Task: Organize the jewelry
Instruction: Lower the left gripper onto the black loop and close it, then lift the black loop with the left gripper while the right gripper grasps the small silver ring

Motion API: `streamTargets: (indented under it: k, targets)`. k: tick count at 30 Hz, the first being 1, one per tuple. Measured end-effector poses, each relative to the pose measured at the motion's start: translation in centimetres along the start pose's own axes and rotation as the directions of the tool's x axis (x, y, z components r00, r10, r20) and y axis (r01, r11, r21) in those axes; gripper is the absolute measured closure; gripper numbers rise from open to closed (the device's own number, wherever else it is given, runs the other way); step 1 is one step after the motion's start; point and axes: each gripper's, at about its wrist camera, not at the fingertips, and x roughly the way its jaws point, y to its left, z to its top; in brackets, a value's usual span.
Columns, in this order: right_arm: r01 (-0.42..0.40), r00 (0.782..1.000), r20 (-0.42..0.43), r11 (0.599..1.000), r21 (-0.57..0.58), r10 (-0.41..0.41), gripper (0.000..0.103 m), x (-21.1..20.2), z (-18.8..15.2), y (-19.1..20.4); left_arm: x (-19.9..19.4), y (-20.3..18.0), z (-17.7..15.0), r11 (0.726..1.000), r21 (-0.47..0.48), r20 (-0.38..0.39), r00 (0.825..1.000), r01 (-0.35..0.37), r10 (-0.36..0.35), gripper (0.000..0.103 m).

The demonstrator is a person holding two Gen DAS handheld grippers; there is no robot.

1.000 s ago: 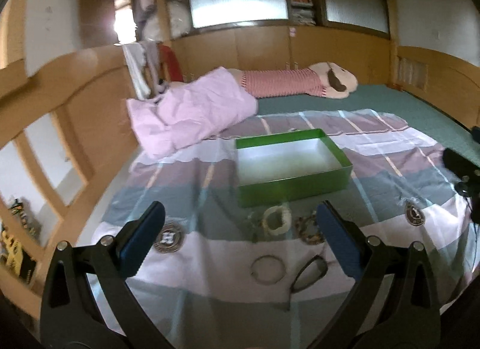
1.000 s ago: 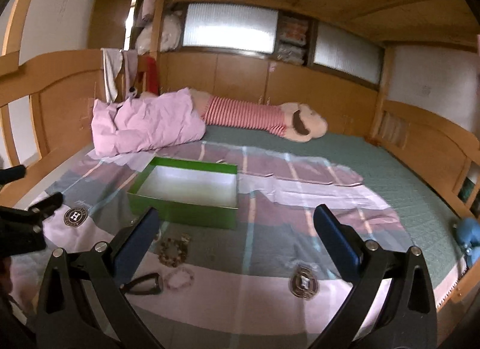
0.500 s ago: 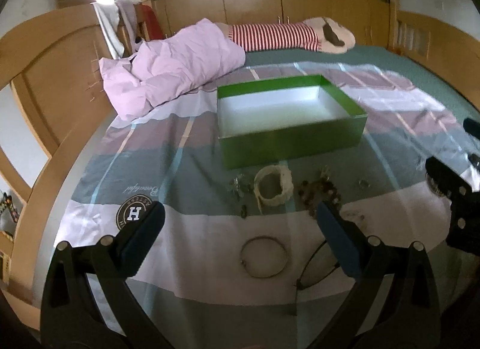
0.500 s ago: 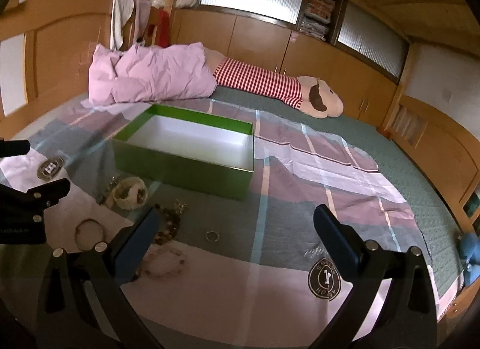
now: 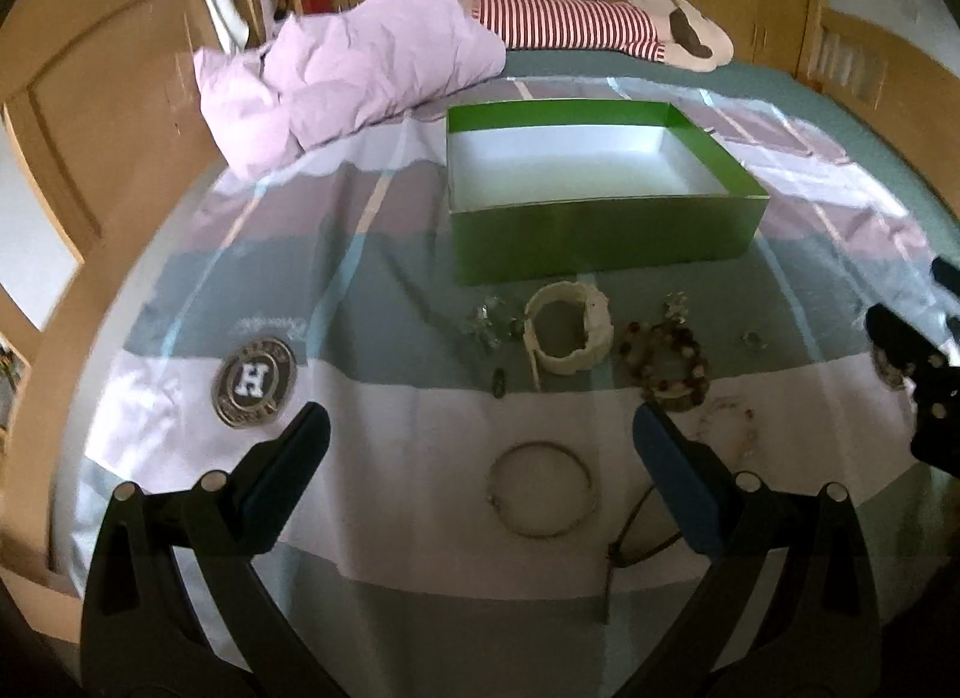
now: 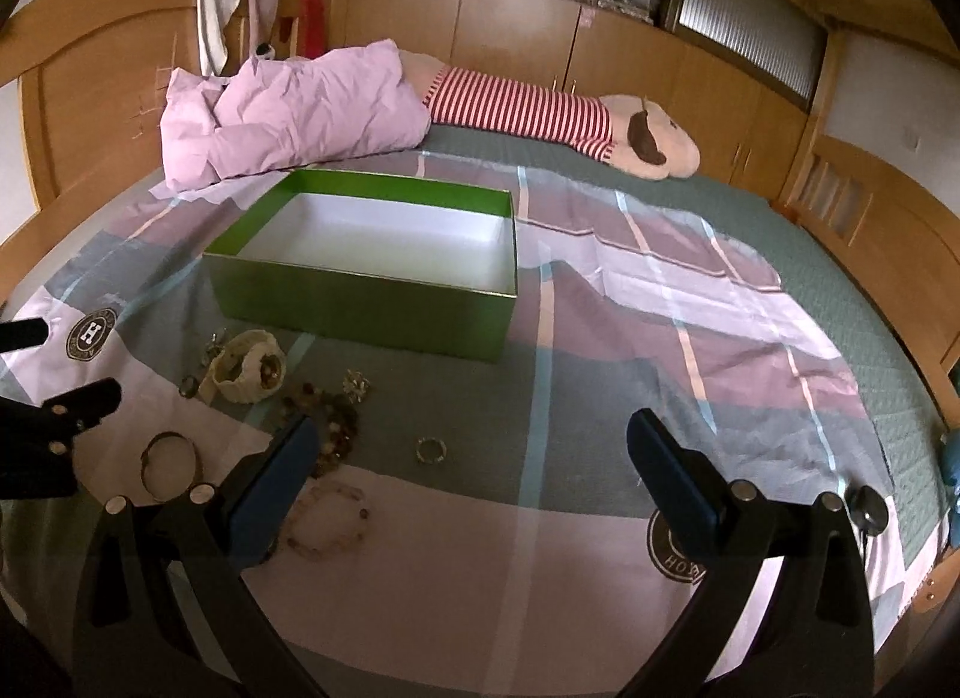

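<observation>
A: Change first. Compared with a second ago, both cameras sit lower and closer over the jewelry; the green box (image 5: 600,242) fills more of the left view than it did. Left gripper (image 5: 480,446) is spread wide, nothing between the fingers. It hovers over the thin metal bangle (image 5: 543,491).

B: And the right gripper (image 6: 468,446)?

A: Also spread wide and empty. It has dropped toward the cluster too, its left finger now over the dark bead bracelet (image 6: 336,428), with the small ring (image 6: 430,449) just ahead in the gap.

B: Meaning for the task?

A: Approach only, I judge. The box is bare inside, so no piece is put away yet. First pick looks imminent, probably the bangle for the left.

B: Lay out the pieces, left to right.

A: Left view: small tangled metal bits (image 5: 489,326), the cream woven bracelet (image 5: 570,332) just in front of the box wall, the dark bead bracelet beside it, a pale bead strand (image 5: 729,416) nearer the camera. A dark cord (image 5: 636,524) lies by the bangle.

B: Surface and room?

A: A bed with a striped sheet (image 6: 600,338), soft and slightly rumpled. Crumpled pink quilt (image 6: 288,110) at the far left, striped plush toy (image 6: 540,110) along the back, wooden panels all round.
</observation>
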Motion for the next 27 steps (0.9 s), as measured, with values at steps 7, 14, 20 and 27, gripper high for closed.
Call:
streamTargets:
  k: [7, 14, 20, 27]
  targets:
    - [0.000, 1.000, -0.025, 1.000, 0.027, 0.001, 0.002, 0.6, 0.1, -1.3, 0.7, -2.0, -1.8, 0.985, 0.044, -0.068, 0.985, 0.164, -0.161, 0.022]
    - [0.000, 0.997, -0.073, 1.000, 0.008, 0.001, 0.002, 1.5, -0.2, -1.1, 3.4, -7.6, -5.4, 0.953, 0.199, -0.202, 0.962, 0.226, -0.186, 0.057]
    - [-0.007, 0.997, -0.077, 1.000, 0.012, 0.008, 0.003, 1.4, -0.2, -1.4, 4.6, -9.1, -6.1, 0.947, 0.250, -0.201, 0.968, 0.200, -0.151, 0.063]
    - [-0.004, 0.996, -0.084, 1.000, 0.021, 0.006, 0.003, 1.5, -0.1, -1.7, 5.1, -8.7, -5.7, 0.945, 0.252, -0.221, 0.963, 0.207, -0.152, 0.101]
